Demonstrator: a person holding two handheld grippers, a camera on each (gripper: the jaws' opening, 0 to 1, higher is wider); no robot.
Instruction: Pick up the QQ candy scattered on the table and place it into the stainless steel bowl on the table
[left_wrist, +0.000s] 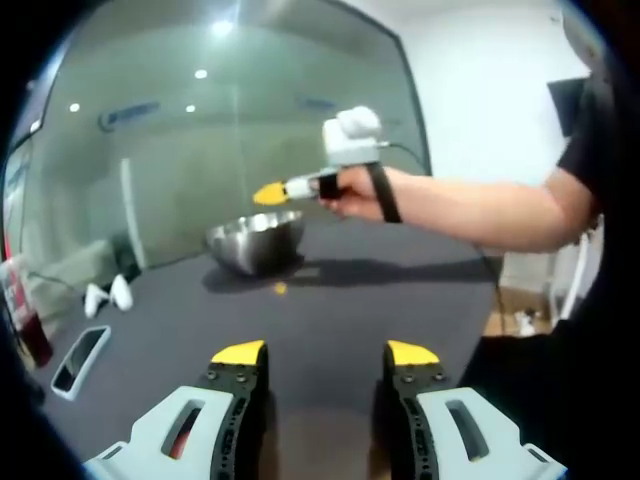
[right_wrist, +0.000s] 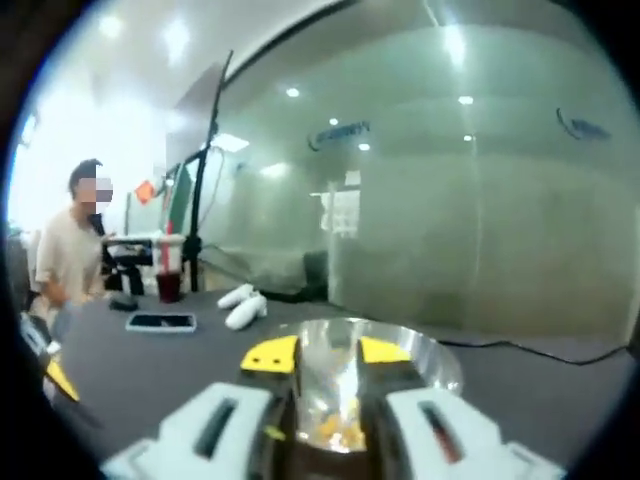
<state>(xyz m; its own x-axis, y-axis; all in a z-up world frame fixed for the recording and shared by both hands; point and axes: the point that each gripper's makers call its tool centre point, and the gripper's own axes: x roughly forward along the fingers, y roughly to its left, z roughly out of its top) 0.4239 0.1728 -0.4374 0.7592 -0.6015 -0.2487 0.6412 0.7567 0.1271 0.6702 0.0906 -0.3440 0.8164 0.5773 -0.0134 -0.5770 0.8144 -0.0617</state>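
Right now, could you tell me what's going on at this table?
A person is collecting candy into the stainless steel bowl with a claw in each hand. The right claw is held over the bowl, its jaws apart above the yellow candies already inside. The left claw hovers open and empty over the dark table. One small yellow candy lies on the table beside the bowl.

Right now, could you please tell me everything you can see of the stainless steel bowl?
The stainless steel bowl is round, shiny metal, standing upright on the dark table, its wall mirroring the room. In the right gripper view its rim sits just past the right tongs, with yellow candy pieces inside. In the left gripper view one yellow piece lies on the table just in front of it, apart.
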